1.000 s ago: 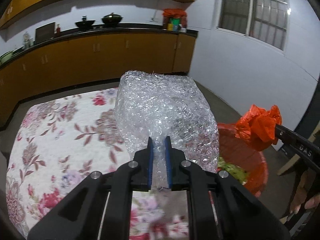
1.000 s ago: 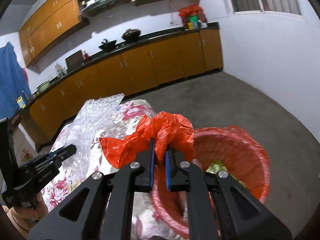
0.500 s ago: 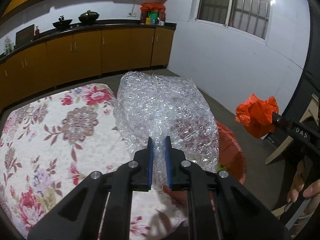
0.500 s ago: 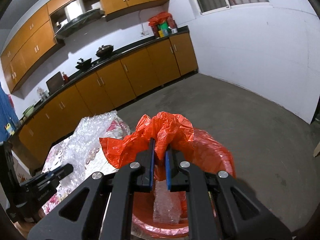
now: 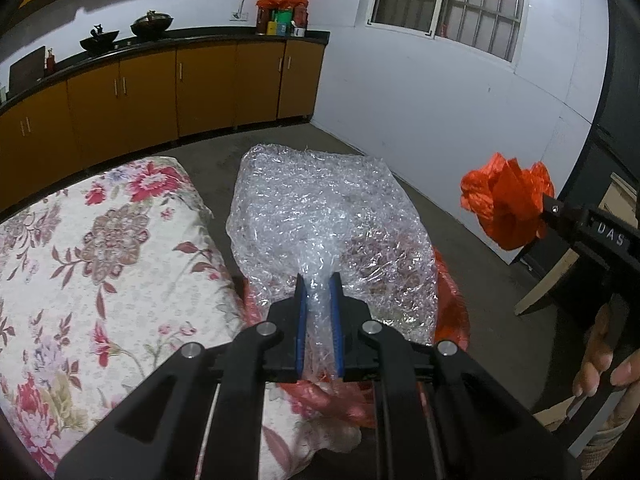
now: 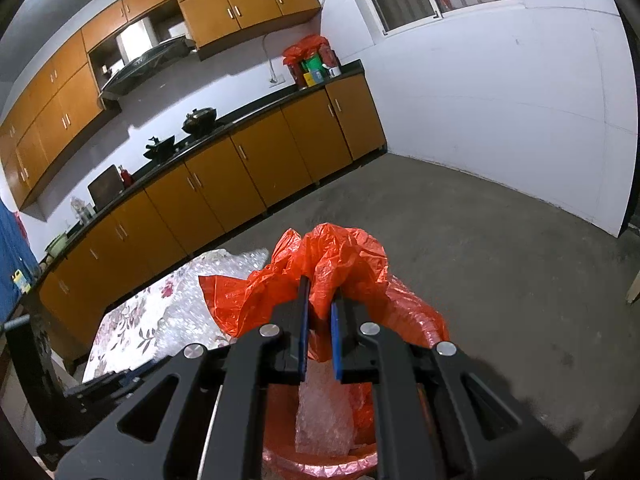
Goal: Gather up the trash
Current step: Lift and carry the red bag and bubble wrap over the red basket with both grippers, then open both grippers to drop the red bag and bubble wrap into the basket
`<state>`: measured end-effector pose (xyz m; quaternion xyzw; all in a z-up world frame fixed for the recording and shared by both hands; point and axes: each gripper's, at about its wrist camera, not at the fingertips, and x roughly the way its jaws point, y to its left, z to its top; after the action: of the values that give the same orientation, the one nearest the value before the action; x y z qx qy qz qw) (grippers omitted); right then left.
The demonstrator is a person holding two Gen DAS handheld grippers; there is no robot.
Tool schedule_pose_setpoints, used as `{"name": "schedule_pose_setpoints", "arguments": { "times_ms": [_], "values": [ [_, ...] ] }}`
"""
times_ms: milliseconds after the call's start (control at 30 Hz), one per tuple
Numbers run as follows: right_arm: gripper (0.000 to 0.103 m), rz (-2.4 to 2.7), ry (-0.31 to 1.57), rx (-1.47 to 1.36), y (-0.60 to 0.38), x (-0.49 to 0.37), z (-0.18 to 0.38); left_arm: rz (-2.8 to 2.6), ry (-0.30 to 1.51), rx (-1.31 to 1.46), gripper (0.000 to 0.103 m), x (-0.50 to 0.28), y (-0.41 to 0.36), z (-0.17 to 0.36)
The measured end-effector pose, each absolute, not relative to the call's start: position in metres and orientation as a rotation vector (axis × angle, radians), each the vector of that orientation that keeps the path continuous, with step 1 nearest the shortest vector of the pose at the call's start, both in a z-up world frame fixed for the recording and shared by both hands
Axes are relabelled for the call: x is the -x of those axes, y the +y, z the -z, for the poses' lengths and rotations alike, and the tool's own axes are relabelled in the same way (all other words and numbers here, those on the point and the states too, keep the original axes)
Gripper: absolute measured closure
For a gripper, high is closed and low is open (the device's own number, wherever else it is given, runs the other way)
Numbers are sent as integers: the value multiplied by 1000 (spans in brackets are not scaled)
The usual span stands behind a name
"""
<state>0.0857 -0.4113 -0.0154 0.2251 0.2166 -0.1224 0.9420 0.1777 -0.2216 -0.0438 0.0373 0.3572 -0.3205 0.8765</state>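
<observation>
Kitchen, dim light. Left gripper (image 5: 319, 280) clamped narrow on a pinched neck of bubble wrap (image 5: 328, 232); blue pads (image 5: 301, 320) pressing the plastic from both sides. Rest of the wrap ballooning out ahead of the fingers, held in the air over the red bin (image 5: 452, 312), just beside the edge of the floral cloth (image 5: 100, 260) on the table. Bin mostly hidden under the wrap in the left view; only its red rim and liner visible at right and below the jaws. Right gripper (image 6: 319, 288) closed narrow on a bunched fold of orange bag (image 6: 340, 256), pads (image 6: 303, 320) biting the crumpled plastic. Bag edge lifted above the bin (image 6: 420, 320), its film trailing down to the rim. Lower end of the wrap (image 6: 324, 420) visible inside the bin, below the right jaws. In the left view, same orange bunch (image 5: 508, 204) at far right, up off the bin, nipped at the tip of the right gripper (image 5: 546, 210); hand (image 5: 604, 356) on its handle at the frame edge. Grey floor (image 6: 500, 260) around the bin. Orange-brown cabinets (image 6: 240, 184) along the far wall under a dark counter, two woks (image 5: 152, 24) on top, barred window (image 5: 448, 4) in the white wall to the right. Pale chair leg (image 5: 548, 284) behind the right gripper.
</observation>
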Motion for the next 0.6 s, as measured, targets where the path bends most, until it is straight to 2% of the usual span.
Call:
{"name": "schedule_pose_setpoints", "arguments": {
  "times_ms": [333,500,600],
  "values": [
    [90,232,466,-494,-411,-92,28,702,803,-93,87,-182,-245,66],
    [78,209,508,-500,-409,-100,38,696,860,-96,75,-187,-245,86],
    [71,204,523,-504,-409,-99,41,689,882,-91,71,-188,-240,93]
  ]
}}
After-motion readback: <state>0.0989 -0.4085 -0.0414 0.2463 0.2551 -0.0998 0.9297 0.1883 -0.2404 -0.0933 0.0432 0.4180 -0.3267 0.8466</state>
